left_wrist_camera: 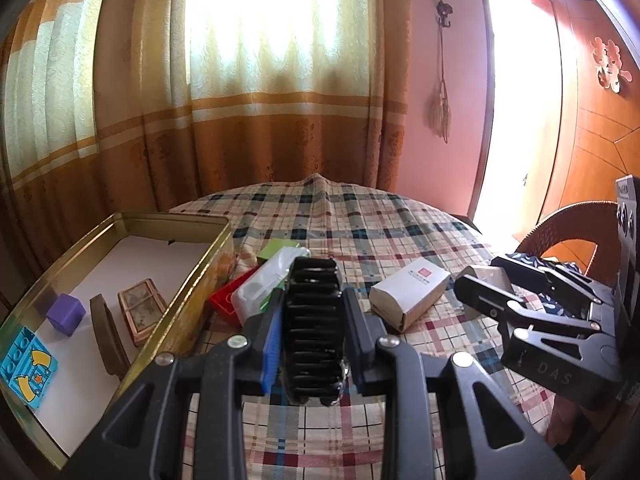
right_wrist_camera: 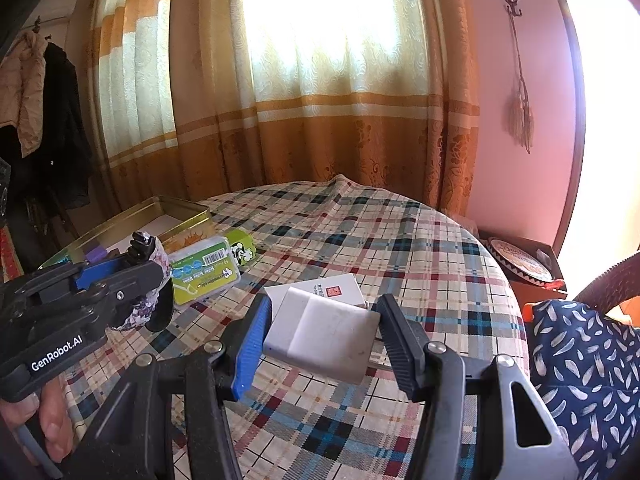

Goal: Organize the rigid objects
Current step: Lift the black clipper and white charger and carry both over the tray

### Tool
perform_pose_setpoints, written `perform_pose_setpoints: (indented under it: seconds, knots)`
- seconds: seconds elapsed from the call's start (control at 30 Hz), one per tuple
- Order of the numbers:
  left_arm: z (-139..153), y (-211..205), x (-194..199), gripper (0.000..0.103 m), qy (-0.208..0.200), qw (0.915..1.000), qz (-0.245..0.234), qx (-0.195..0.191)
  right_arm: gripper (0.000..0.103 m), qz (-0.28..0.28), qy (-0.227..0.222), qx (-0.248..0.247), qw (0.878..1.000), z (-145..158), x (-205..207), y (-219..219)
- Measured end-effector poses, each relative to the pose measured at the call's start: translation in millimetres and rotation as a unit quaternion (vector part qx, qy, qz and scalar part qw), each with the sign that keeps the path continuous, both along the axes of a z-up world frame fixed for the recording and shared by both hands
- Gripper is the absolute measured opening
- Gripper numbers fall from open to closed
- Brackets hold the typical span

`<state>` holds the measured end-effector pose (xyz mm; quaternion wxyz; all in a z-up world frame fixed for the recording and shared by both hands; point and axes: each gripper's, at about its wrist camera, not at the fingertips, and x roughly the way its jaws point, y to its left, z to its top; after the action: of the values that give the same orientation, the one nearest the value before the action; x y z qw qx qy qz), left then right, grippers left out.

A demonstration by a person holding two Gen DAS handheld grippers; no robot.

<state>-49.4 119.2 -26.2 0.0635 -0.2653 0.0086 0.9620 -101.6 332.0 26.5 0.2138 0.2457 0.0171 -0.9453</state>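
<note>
Setting: round table under a plaid cloth (right_wrist_camera: 400, 248), orange-and-cream curtains (left_wrist_camera: 240, 120) behind, pink wall to the right.
Left gripper (left_wrist_camera: 314, 312): jaws clamped on a black ribbed object (left_wrist_camera: 314, 328), upright between the fingers, held above the cloth just right of the tin.
Ribbed object: glossy black, stacked horizontal ridges; in the right wrist view a floral patch shows on it.
Right gripper (right_wrist_camera: 322, 332): fingers set against both sides of a white block (right_wrist_camera: 320, 336), matte, scuffed, with square corners.
Tin (left_wrist_camera: 208, 256): gold, open, white-lined; holds a purple cube (left_wrist_camera: 66, 314), a brown framed tile (left_wrist_camera: 142, 310), a dark oval piece (left_wrist_camera: 106, 332) and a blue card (left_wrist_camera: 28, 368).
Beside the tin: clear-lidded green pack (right_wrist_camera: 206, 274), red brick (left_wrist_camera: 224, 300).
Mid-table: white carton (left_wrist_camera: 408, 292) with a red stamp.
Open room: bare cloth stretches toward the far edge; table rim close on the right.
</note>
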Motion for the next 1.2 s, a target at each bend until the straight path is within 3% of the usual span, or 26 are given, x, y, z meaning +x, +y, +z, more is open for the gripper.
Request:
perform_pose_setpoints:
  seconds: [1.2]
  knots:
    - [7.5, -5.1, 13.1, 0.027, 0.041, 0.999, 0.017, 0.005, 0.057, 0.009, 0.045, -0.007, 0.999, 5.0, 14.1, 2.6]
